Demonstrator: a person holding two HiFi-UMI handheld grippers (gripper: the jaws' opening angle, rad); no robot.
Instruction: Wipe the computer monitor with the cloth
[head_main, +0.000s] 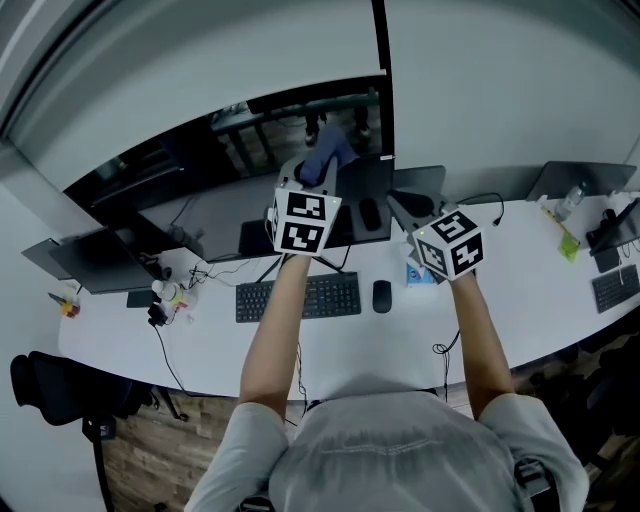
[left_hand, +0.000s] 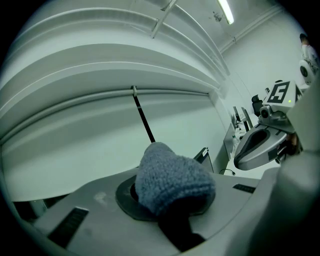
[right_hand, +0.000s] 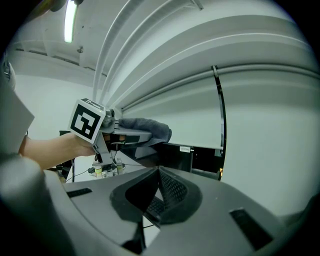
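A blue-grey cloth (head_main: 326, 157) is bunched in my left gripper (head_main: 320, 168), which is shut on it just above the top edge of the black monitor (head_main: 364, 205). In the left gripper view the cloth (left_hand: 172, 181) bulges out of the jaws and hides the tips of my left gripper (left_hand: 172, 202); only a corner of the monitor (left_hand: 203, 155) shows. My right gripper (head_main: 407, 210) hovers at the monitor's right side, shut and empty. The right gripper view shows my right gripper (right_hand: 157, 173), the cloth (right_hand: 150, 127) and the monitor (right_hand: 175, 157) below it.
On the white desk (head_main: 330, 345) lie a keyboard (head_main: 300, 297) and a mouse (head_main: 381, 296) in front of the monitor. A second screen (head_main: 88, 262) and small bottles (head_main: 165, 293) are at the left, a laptop (head_main: 580, 180) at the right. A chair (head_main: 60, 392) stands lower left.
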